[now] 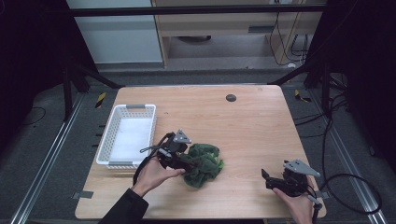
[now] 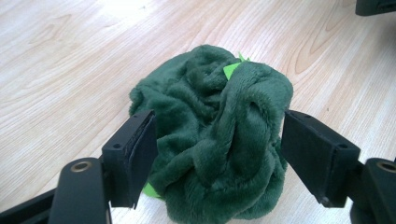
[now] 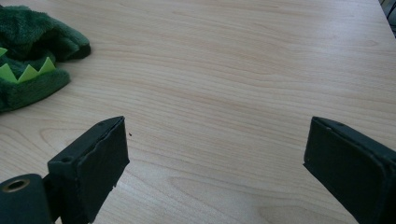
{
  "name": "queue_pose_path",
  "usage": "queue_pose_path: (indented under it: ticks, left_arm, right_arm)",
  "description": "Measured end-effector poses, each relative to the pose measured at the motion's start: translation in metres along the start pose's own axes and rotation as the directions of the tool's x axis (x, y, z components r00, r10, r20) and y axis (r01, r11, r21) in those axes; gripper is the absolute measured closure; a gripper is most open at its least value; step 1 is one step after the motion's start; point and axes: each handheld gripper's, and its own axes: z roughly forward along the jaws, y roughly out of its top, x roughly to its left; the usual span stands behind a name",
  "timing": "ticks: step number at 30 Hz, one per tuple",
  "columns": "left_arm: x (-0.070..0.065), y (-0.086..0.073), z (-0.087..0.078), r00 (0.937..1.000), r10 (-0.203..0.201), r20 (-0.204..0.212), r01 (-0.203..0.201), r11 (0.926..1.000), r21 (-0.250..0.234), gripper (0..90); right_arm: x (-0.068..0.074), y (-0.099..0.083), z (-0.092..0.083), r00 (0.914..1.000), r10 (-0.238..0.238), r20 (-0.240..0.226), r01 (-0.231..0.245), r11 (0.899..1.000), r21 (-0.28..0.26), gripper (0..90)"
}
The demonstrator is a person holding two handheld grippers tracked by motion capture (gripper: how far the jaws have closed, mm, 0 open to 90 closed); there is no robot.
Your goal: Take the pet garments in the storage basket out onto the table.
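My left gripper (image 2: pixel 217 144) is at the dark green plush toy (image 2: pixel 215 144), jaws spread wide w/ one on each side of the crumpled bundle; they look just at the fabric, but I can't tell if they're pressing yet. The plush sits near the middle of the wooden table (image 1: pixel 243 121), a bit toward my side, just right of the white basket (image 1: pixel 105 140). Light green felt spikes poke out of the folds, so prob. a dinosaur or croc toy.

My right gripper (image 3: pixel 215 163) hangs over bare tabletop, jaws wide apart, nothing between them, well apart from the plush, which shows at the top left corner of its view.

Step in hand, as I judge it: the grasp itself, approach looks done. Next move calls for closing the left jaws firmly, since plush squashes and can slip. The basket beside my left hand looks like the likely drop spot, so then lift and carry left.
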Motion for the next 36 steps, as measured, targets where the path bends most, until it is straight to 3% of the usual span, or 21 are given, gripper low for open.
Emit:
queue_pose_path:
  ticks: [8,14,20,24,30,36]
  left_arm:
    - [0.004,-0.016,-0.012,0.998,-0.057,-0.025,0.055,0.994,-0.095,25.3]
    - [0.009,-0.033,-0.018,0.9948,-0.094,-0.039,0.088,0.987,-0.135,25.6]
    - [0.011,-0.052,-0.025,0.9896,-0.129,-0.063,0.116,0.9754,-0.188,25.9]
    - [0.012,-0.062,-0.026,0.9858,-0.153,-0.07,0.135,0.9677,-0.213,26.2]
    - [0.014,-0.08,-0.025,0.9805,-0.176,-0.088,0.153,0.9632,-0.221,27.3]
    - [0.016,-0.094,-0.027,0.9716,-0.211,-0.107,0.18,0.9529,-0.244,28.1]
  right_arm:
    - [0.0,0.0,0.0,1.0,-0.002,0.002,0.002,1.0,-0.002,6.3]
    - [0.0,0.0,0.0,1.0,0.001,0.002,-0.001,1.0,0.0,6.3]
    - [0.0,0.0,0.0,1.0,-0.001,0.004,0.001,1.0,-0.001,6.2]
    - [0.0,0.0,0.0,1.0,0.002,0.003,-0.002,1.0,0.0,6.1]
    - [-0.001,0.0,0.0,1.0,0.001,0.006,-0.001,1.0,0.0,6.0]
    - [0.0,0.0,0.0,1.0,-0.002,0.004,0.002,1.0,0.0,6.0]
